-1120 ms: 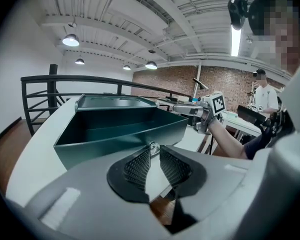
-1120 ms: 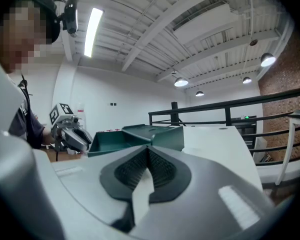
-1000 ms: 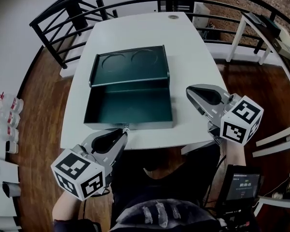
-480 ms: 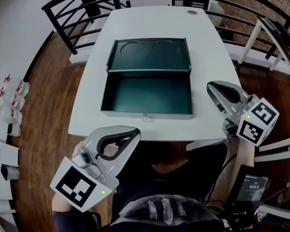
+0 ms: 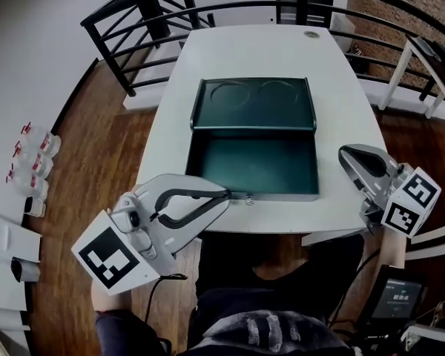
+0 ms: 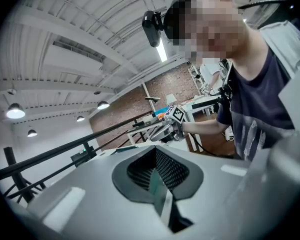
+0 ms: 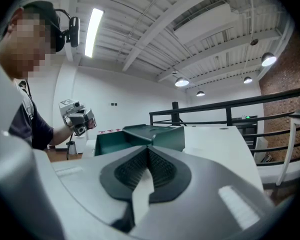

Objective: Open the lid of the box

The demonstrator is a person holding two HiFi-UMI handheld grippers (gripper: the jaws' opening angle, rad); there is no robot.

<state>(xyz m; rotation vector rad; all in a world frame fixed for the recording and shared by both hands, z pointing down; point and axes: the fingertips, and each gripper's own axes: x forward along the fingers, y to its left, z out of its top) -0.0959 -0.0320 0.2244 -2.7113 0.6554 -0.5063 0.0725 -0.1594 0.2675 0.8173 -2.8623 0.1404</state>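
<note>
The dark green box (image 5: 252, 165) lies on the white table (image 5: 170, 147), its lid (image 5: 254, 102) thrown back flat behind it, and a small latch (image 5: 248, 199) on its front wall. My left gripper (image 5: 222, 196) hovers off the table's near edge, just left of the latch, shut and empty. My right gripper (image 5: 344, 153) hangs over the table's right edge beside the box, also shut on nothing. In the right gripper view the box (image 7: 140, 136) shows beyond the right gripper (image 7: 149, 150). The left gripper (image 6: 155, 151) points up at the person.
A black railing (image 5: 141, 28) curves round the table's far and left sides. Small bottles (image 5: 30, 162) stand on the floor at the left. A white frame (image 5: 415, 58) sits at the right, and a screen (image 5: 400, 297) at the lower right. A round grommet (image 5: 311, 34) marks the table's far end.
My left gripper has drawn back from the box's front latch and turned to point right. The right gripper has drifted toward the table's right edge. The lid stays open.
</note>
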